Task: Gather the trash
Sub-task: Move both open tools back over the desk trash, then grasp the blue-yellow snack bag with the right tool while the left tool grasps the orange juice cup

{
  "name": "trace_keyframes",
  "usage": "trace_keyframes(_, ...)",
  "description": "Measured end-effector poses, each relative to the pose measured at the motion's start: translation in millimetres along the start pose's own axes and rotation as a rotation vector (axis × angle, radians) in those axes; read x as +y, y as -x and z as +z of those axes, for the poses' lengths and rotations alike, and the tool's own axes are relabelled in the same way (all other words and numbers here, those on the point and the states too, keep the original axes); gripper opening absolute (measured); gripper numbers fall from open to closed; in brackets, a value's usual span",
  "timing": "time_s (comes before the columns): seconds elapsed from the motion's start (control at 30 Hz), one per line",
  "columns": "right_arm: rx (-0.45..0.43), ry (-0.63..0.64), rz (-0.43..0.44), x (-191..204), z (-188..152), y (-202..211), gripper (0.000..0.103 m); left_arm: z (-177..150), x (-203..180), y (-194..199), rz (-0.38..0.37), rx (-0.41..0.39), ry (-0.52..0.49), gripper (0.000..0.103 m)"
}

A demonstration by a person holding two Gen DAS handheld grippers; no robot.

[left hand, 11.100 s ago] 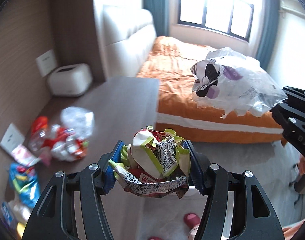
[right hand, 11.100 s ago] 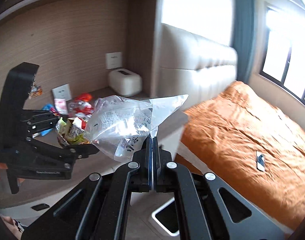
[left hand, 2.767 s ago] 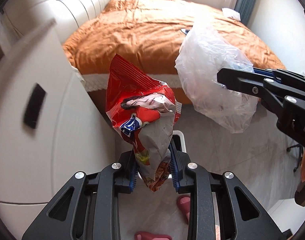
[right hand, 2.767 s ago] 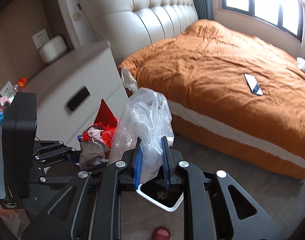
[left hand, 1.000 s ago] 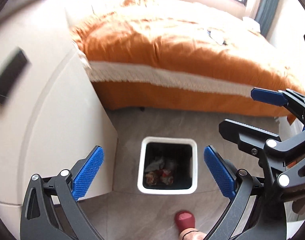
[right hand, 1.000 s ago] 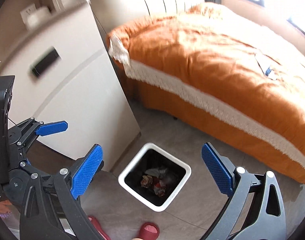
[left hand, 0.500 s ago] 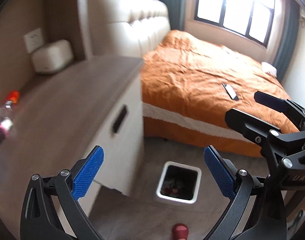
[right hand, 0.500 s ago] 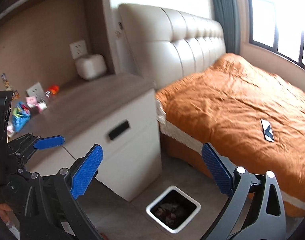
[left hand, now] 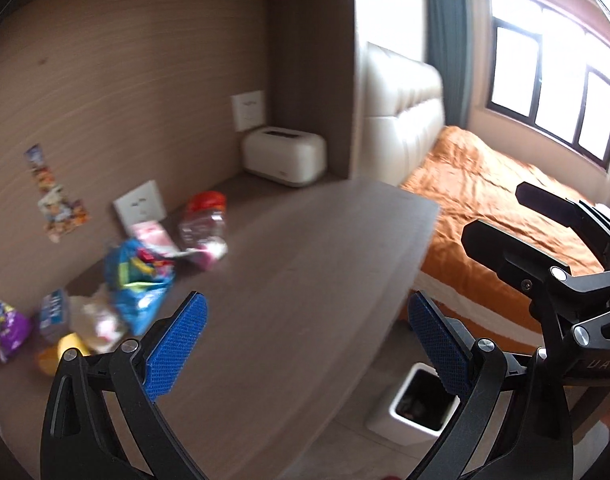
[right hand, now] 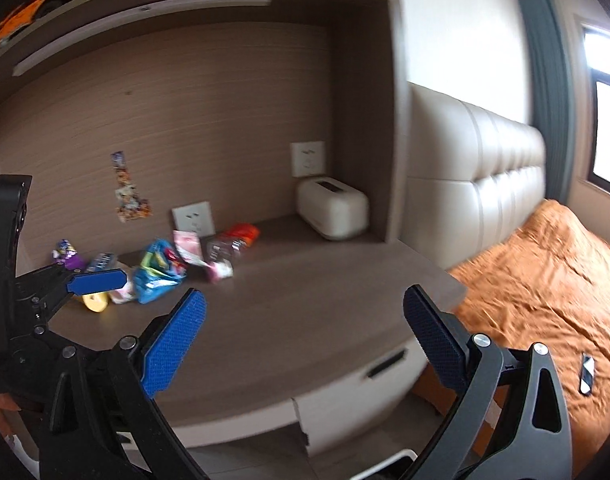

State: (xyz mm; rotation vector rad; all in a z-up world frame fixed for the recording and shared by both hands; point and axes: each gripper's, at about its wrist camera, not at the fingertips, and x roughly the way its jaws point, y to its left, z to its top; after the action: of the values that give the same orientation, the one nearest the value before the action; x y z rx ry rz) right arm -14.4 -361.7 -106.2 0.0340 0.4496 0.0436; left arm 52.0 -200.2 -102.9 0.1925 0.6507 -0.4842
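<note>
1. The trash lies in a loose heap along the back of the brown desk top (left hand: 289,264), against the wood-grain wall: a crumpled blue snack bag (left hand: 135,280) with bright print, a pink packet (left hand: 153,236) behind it, a clear plastic bottle (left hand: 203,220) with a red cap on its side, a purple wrapper (left hand: 5,328) at the far left, and a yellow piece (right hand: 94,302) near the front. Motion blur hides finer detail.
2. The left gripper (left hand: 305,336) hovers above the desk with its 2 blue pads spread wide and nothing between them.
3. The right gripper (right hand: 305,332) is likewise spread wide and empty, above the desk's front edge.
4. A white square bin (left hand: 389,412) stands on the floor below the desk, beside the bed with the orange cover (left hand: 485,184). Its inside is dark; something lies at the bottom, too dim to identify.
5. A cream tissue box (right hand: 332,207) sits in the back corner of the desk, well apart from the trash.
</note>
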Motion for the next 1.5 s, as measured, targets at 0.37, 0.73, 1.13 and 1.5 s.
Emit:
trace_keyframes(0.37,-0.001,0.110,0.202,113.0,32.7,-44.6,0.099,-25.6,127.7,40.9,0.237,-0.017,0.138,0.098)
trace_keyframes(0.73,0.076,0.177,0.321,209.2,21.8,-106.8,0.099,-75.1,235.8,31.0,0.338,0.056,0.242,0.098)
trace_keyframes(1.13,0.164,0.196,0.290,248.2,-2.3,-167.4,0.099,-89.4,285.3,-37.7,0.214,0.138,0.258,0.098)
trace_keyframes(1.5,0.190,0.182,0.205,248.9,-10.0,-202.7,0.099,-93.2,299.4,-64.9,0.184,0.196,0.260,0.098)
